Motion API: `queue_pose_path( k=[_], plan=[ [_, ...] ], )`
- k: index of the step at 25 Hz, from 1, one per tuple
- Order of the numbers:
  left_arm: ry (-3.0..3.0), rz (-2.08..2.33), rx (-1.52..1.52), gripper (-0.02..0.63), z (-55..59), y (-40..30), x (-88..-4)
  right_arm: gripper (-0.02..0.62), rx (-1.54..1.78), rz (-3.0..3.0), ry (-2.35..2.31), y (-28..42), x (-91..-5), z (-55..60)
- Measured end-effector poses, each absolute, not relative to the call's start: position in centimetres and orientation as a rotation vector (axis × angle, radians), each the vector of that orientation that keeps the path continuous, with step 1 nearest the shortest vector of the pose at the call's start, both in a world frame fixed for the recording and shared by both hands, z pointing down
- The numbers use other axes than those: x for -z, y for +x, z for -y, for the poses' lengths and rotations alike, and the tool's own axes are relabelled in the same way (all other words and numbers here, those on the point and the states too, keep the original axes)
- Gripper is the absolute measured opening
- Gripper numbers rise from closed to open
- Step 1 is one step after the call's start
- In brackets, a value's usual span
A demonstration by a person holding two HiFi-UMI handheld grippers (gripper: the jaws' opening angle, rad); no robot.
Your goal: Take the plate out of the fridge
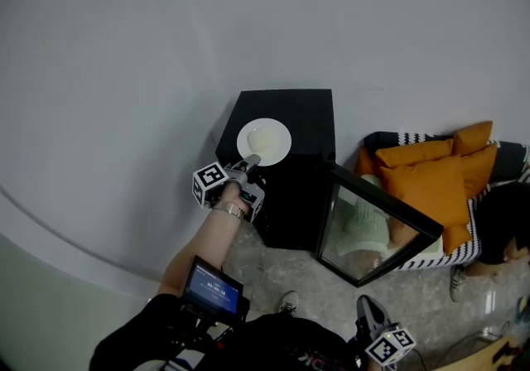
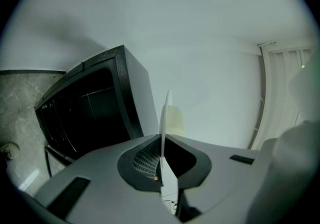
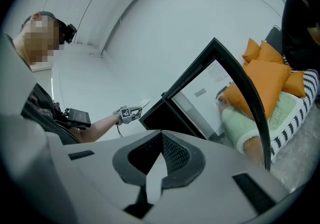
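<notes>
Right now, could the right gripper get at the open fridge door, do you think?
Probably yes: the right gripper, jaws together and empty, points toward the fridge door with nothing between them. The left gripper holds the plate up by the fridge top, clear of that path.

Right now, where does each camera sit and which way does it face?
Head view: on the head, facing steeply down at fridge, open door, left forearm, left tool shut on plate.
Left gripper view: on that tool, facing along the plate's edge toward the fridge.
Right gripper view: on the shut right tool, facing the door.
All share the fridge.
</notes>
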State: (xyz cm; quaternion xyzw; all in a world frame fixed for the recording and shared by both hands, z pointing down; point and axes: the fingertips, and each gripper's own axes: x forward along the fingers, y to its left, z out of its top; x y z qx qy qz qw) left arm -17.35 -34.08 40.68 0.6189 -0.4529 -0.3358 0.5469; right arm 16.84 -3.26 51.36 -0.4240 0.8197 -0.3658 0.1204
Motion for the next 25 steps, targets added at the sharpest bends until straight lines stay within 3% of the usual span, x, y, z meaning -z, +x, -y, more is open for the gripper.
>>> queue_pose_path(
  k=[25],
  plan=[
    [1.346, 1.254, 0.629, 0.023, 42.5, -19.7, -43.7, -0.003, 1.013, -2.166, -1.388, 17.8, -51.0, 3.2]
  ],
)
